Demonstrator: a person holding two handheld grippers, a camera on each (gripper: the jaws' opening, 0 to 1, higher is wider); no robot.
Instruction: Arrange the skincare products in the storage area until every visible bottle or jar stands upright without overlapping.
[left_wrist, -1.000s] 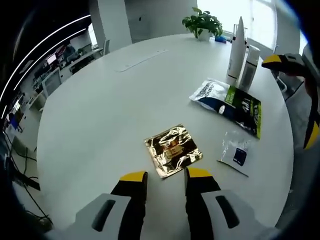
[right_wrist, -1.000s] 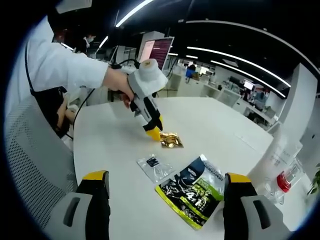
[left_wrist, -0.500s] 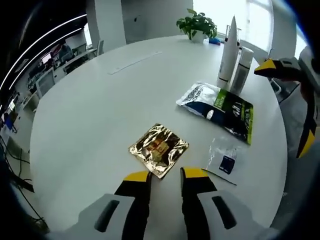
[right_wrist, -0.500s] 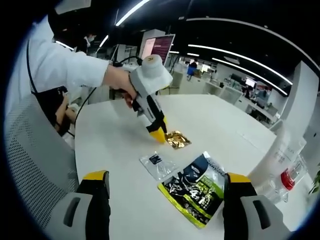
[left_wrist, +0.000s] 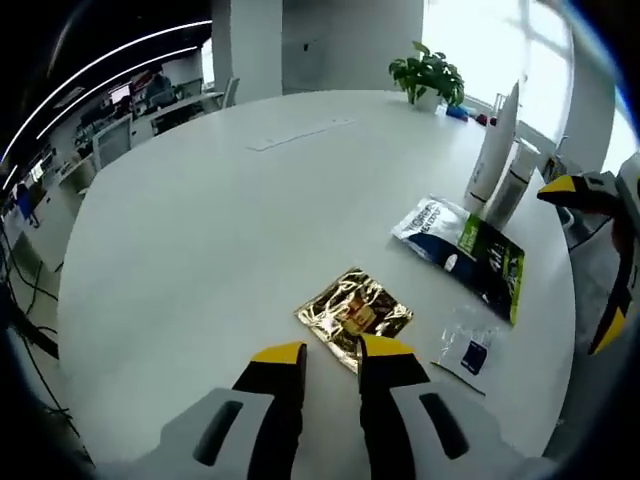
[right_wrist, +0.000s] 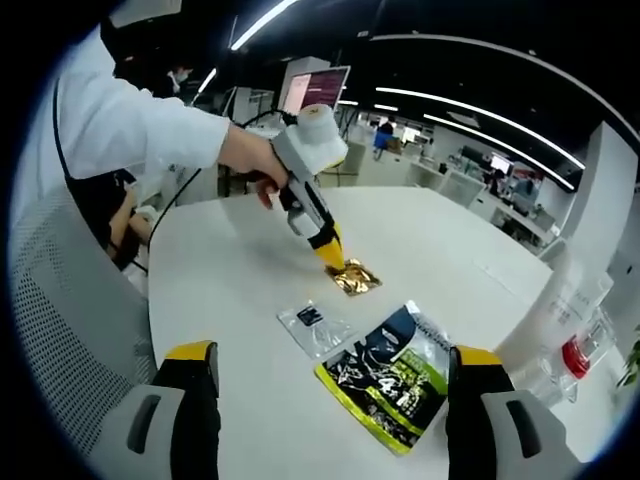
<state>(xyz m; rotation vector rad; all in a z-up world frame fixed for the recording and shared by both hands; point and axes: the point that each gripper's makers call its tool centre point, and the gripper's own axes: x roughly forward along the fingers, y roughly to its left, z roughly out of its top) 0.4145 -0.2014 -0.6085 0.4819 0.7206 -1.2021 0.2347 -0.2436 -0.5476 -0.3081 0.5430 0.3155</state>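
Left gripper view: the left gripper (left_wrist: 333, 357) is held low over the round white desk (left_wrist: 200, 230), its yellow-tipped jaws narrowly parted at the near edge of a crumpled gold foil sachet (left_wrist: 354, 315); whether the foil is pinched cannot be told. Beside it a small clear sachet (left_wrist: 467, 347) lies flat, and past that a green-and-black pouch (left_wrist: 463, 255). Two white bottles (left_wrist: 502, 160) are seen upright near the desk's far edge, close to a potted plant (left_wrist: 428, 76). In the right gripper view, the right gripper (right_wrist: 333, 368) is held with its jaws spread wide and empty above the pouch.
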